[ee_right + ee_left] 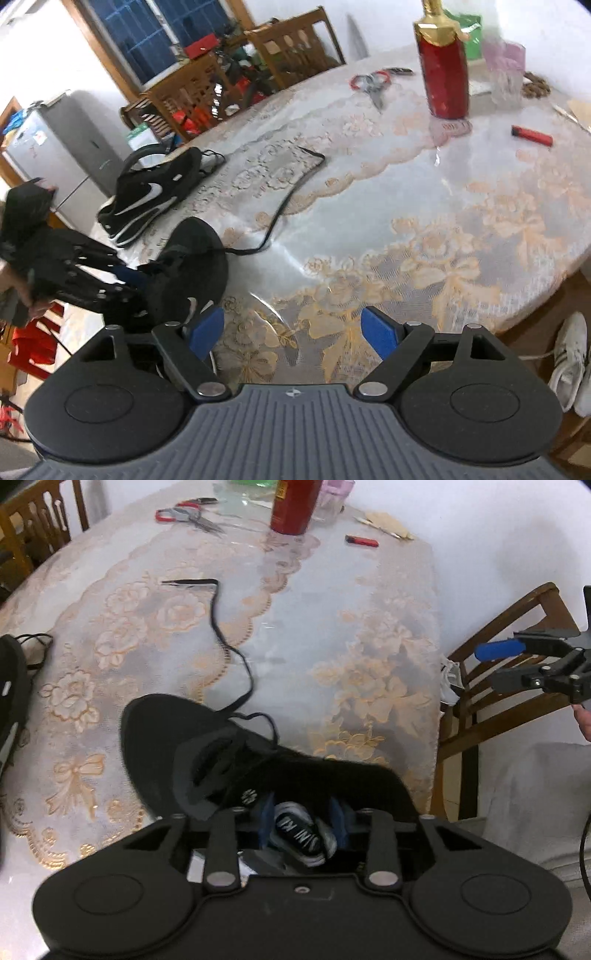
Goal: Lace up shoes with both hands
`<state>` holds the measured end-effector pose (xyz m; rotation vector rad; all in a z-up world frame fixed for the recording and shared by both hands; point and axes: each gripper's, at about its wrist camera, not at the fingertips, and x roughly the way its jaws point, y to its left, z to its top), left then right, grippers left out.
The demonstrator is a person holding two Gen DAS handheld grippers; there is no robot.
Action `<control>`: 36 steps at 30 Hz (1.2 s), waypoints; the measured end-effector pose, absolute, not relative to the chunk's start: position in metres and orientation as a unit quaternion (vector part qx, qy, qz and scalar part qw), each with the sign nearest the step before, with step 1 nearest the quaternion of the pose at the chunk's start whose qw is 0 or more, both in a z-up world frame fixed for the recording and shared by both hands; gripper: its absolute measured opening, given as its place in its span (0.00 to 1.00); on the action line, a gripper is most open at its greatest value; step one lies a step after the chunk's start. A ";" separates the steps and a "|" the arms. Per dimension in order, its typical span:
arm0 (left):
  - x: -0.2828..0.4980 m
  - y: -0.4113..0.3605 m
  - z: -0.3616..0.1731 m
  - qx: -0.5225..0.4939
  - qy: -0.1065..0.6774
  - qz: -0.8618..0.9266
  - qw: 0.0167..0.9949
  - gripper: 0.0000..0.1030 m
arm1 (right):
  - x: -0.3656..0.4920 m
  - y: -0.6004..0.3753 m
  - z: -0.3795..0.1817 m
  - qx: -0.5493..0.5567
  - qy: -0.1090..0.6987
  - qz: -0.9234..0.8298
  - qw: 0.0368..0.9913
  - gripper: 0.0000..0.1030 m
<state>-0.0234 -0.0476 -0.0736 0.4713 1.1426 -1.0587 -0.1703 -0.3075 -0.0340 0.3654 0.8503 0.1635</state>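
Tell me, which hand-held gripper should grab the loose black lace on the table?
Right. The right hand-held gripper is open and empty above the table, facing the lace. The left hand-held gripper looks clamped on the black shoe, steadying it, so it is busy.

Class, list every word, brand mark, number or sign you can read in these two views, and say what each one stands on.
Heel tab of the black shoe: white letters, too blurred to read.
Second shoe: a white swoosh mark, no words.
Red bottle, yellow label: print too blurred to read.
Nothing else is legible.
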 end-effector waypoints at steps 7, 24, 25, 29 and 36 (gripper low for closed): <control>-0.042 -0.071 -0.088 0.248 0.498 -0.443 0.703 0.30 | -0.159 -0.295 -0.034 0.178 0.406 0.073 0.893 0.81; -0.044 -0.030 -0.062 0.152 0.516 -0.443 0.717 0.01 | -0.100 -0.164 -0.092 0.037 0.485 0.122 0.865 0.80; -0.045 -0.028 -0.061 0.149 0.518 -0.443 0.716 0.01 | -0.096 -0.172 -0.103 0.073 0.503 0.095 0.856 0.84; -0.052 -0.018 -0.050 0.141 0.524 -0.435 0.718 0.01 | -0.092 -0.185 -0.121 0.139 0.514 0.094 0.841 0.83; -0.060 -0.007 -0.030 0.110 0.526 -0.432 0.724 0.01 | -0.089 -0.182 -0.121 0.125 0.511 0.105 0.844 0.84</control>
